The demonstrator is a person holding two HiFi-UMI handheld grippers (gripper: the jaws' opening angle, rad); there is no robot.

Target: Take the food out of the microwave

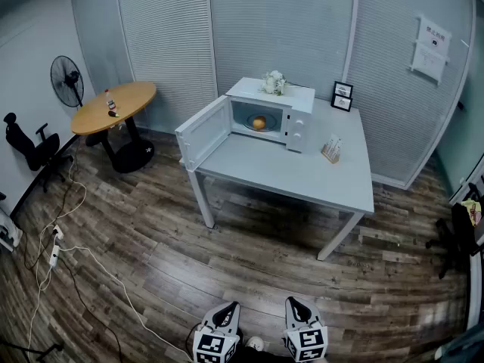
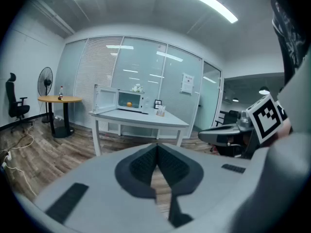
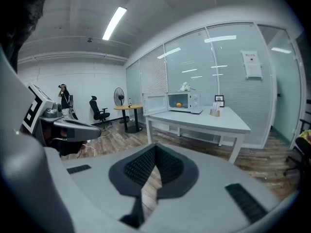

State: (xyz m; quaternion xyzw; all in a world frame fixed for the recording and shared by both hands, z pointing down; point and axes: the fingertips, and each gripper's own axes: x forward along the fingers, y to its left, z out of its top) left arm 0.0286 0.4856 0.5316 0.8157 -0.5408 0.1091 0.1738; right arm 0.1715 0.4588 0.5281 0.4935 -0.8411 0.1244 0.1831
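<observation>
Head view places the left gripper (image 1: 229, 309) and the right gripper (image 1: 296, 305) side by side at the bottom edge of the frame, above the dark wood-plank floor (image 1: 151, 248). In each gripper view the ribbed black pads are seen meeting at their tips, with nothing caught between them, so both tongs are closed and empty. Well beyond them, at the frame's centre, stands the pale grey rectangular table (image 1: 302, 176). On its far left part sits the white microwave oven (image 1: 299, 119), its door (image 1: 204, 132) swung open toward the left. Inside the lit cavity lies the small round orange food item (image 1: 259, 122).

It is judged to be light and fairly firm, with a smooth skin that could let it roll or slip. A hold across its widest middle would be safest. Whether a dish lies under it cannot be told.
</observation>
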